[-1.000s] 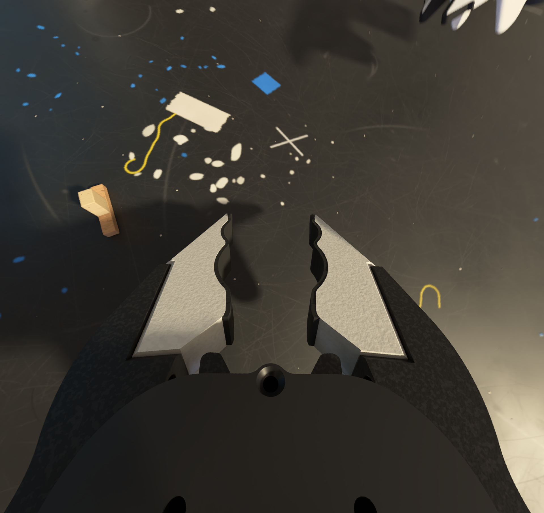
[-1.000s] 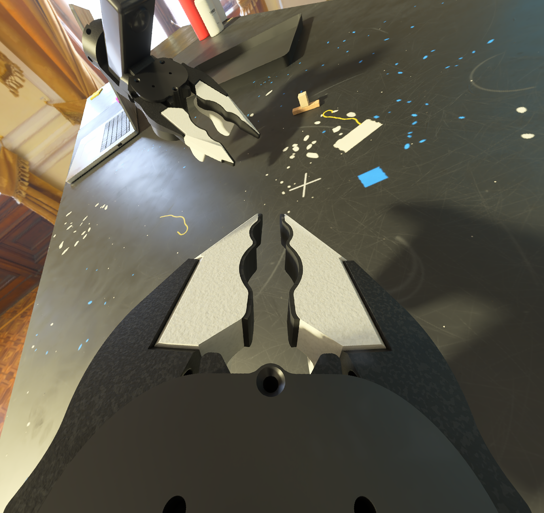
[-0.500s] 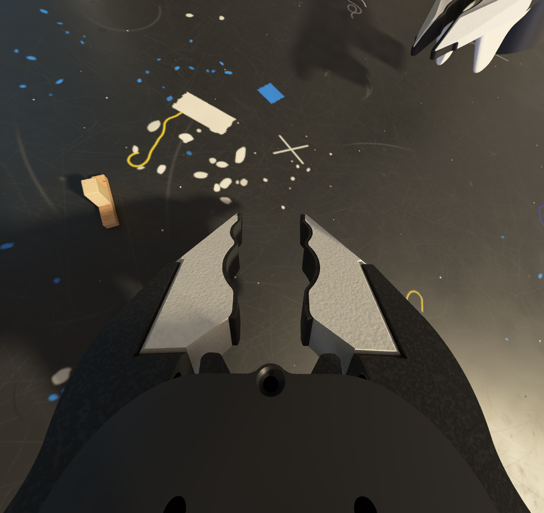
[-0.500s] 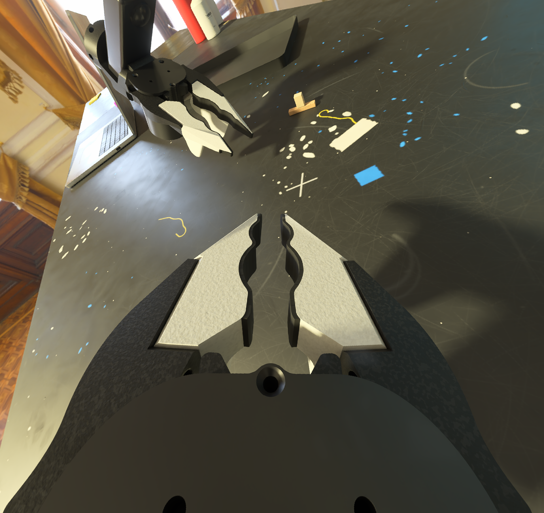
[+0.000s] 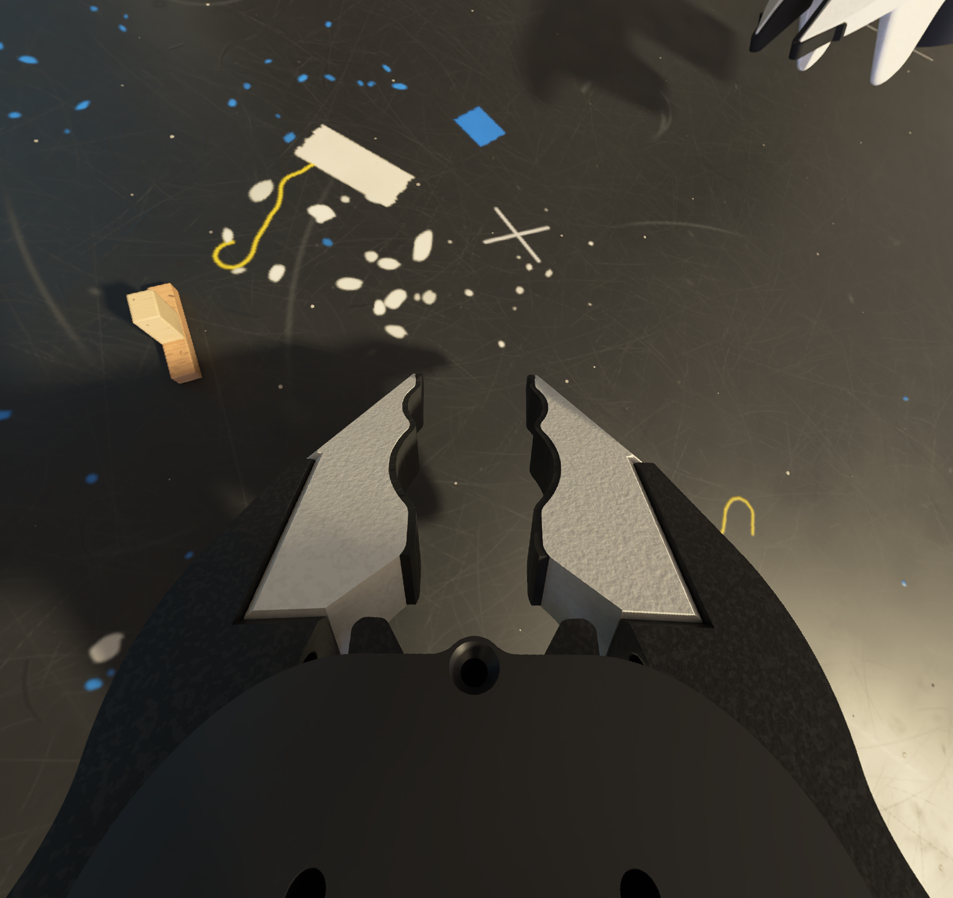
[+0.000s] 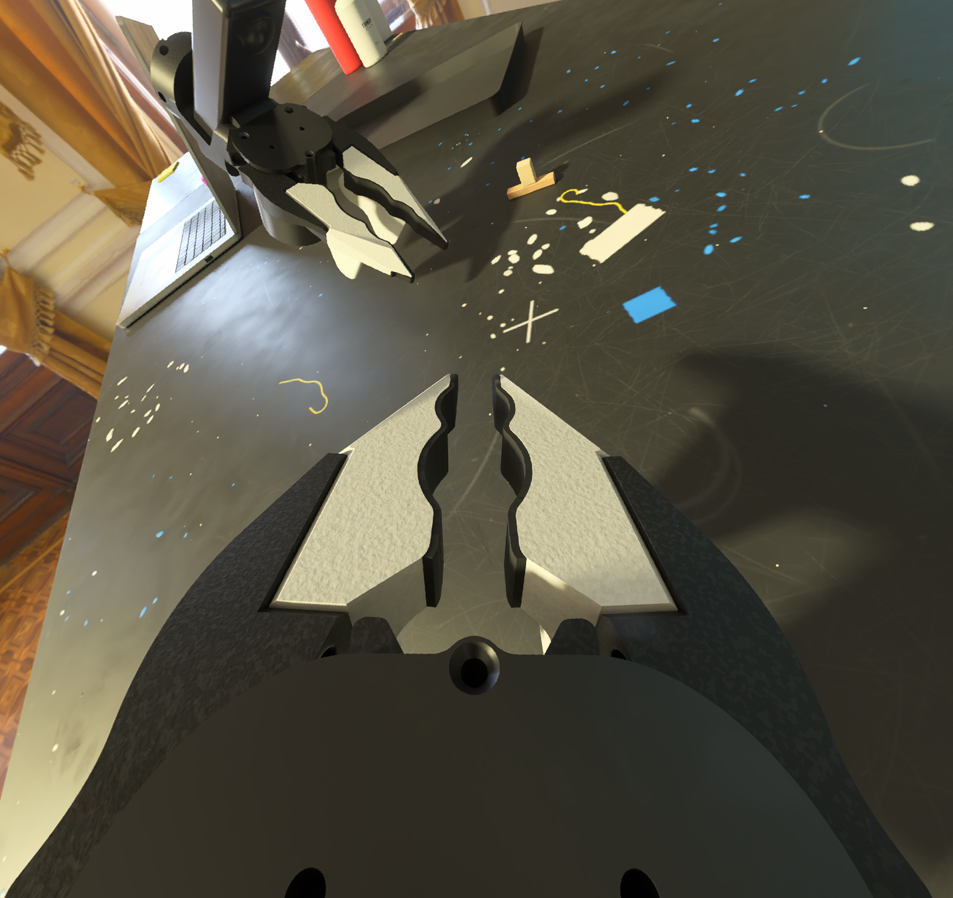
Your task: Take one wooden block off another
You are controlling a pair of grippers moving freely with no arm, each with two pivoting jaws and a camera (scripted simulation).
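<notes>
A small pale wooden block point(image 5: 149, 308) stands on a flat, darker wooden block point(image 5: 180, 355) on the dark table, ahead and to the left of my left gripper point(image 5: 474, 383). That gripper is open and empty and hovers above the table. In the right wrist view the pale block point(image 6: 524, 172) and the flat block point(image 6: 539, 184) lie far ahead, beyond the left gripper point(image 6: 425, 259). My right gripper point(image 6: 474, 380) is empty, its jaws a narrow gap apart. It also shows at the top right of the left wrist view point(image 5: 804, 48).
The dark table point(image 5: 722, 306) carries paint spots, a white tape strip point(image 5: 356, 164) and a blue square point(image 5: 479, 125). A laptop point(image 6: 191, 249), a dark raised slab point(image 6: 438, 84), a red bottle point(image 6: 322, 12) and a white bottle point(image 6: 361, 17) stand at the far left. The table's left edge is close.
My left gripper's jaws have narrowed somewhat since one second ago. Both views have shifted slightly. The blocks have not moved on the table.
</notes>
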